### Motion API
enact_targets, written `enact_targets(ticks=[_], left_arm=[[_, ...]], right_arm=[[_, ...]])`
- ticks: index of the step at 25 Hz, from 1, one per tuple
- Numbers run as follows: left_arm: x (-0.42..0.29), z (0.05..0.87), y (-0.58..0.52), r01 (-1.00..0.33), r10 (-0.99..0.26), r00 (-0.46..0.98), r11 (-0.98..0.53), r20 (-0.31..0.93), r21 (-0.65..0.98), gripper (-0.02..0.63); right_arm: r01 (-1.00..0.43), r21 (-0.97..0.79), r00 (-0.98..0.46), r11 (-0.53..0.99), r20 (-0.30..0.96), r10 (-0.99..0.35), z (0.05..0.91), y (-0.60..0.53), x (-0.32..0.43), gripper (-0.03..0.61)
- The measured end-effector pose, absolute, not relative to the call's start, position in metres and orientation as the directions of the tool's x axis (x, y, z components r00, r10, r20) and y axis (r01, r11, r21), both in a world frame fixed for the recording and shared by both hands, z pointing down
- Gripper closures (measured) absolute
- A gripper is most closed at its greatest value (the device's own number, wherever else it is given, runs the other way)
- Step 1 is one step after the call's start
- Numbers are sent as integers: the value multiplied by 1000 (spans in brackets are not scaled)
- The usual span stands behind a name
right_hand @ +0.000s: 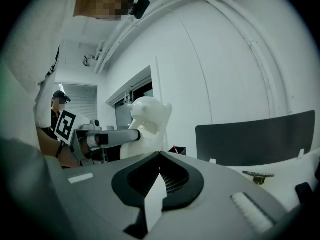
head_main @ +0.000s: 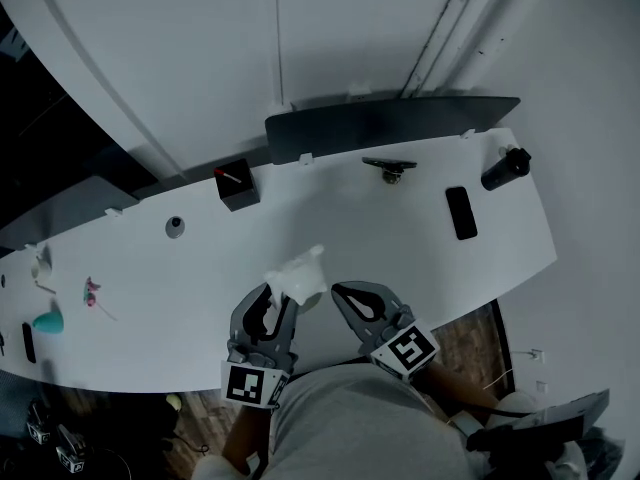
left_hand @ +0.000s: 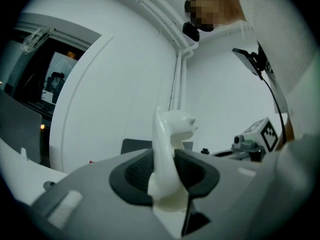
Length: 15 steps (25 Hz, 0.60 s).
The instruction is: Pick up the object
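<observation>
A white animal figurine [head_main: 298, 273] is lifted off the white table [head_main: 420, 258], clamped between the jaws of my left gripper [head_main: 275, 296]. In the left gripper view the figurine [left_hand: 170, 149] stands upright between the dark pads [left_hand: 135, 176], its head above them. My right gripper [head_main: 345, 293] is just to the right of the figurine, shut with nothing in it. In the right gripper view its jaws [right_hand: 159, 156] meet, and the figurine [right_hand: 149, 124] shows beyond them, held by the left gripper [right_hand: 107, 136].
A black box with a red pen [head_main: 237, 185], a dark clip-like object [head_main: 389, 167], a black phone [head_main: 461, 212] and a black cylinder [head_main: 505, 168] lie towards the table's far side. A dark panel [head_main: 390, 123] stands behind. At the left lie a teal object [head_main: 47, 320] and a small pink thing [head_main: 92, 291].
</observation>
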<state>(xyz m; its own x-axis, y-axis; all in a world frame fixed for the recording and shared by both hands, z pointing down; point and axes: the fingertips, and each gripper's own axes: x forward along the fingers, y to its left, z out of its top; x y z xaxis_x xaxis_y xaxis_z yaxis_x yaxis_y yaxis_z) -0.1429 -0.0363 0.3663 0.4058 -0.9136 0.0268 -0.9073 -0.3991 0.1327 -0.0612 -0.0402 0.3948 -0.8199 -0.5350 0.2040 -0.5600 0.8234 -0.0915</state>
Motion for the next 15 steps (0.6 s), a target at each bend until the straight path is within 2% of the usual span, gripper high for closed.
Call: enact_targets(ticks=[3,4,5,9,15], left_arm=[[-145,365,-24,-884,-892,451,-446,6,141,485],[-146,366,-19,-874,-883,469,-463,0,148,485],[-146,368,-15,-862,-873,487,-482,-4,156,485],[-140,371,7,-788,-809,588,-578,-19,213,483],[-111,357,45,-661,-685,728,-715,-39,228,483]], right_arm=[[-529,-162,-846,833,173,-504,388,-25,-66,567],[-514,-185,-856,837,174,-487,387,-20,-68,465],[-502,-210,-864,839,179,-471,388,-16,-71,400],[-418,-314,-908,852,158,-387,388,-1,-80,386],[-130,-307,-987,943,129,-95,373,38,-91,391]])
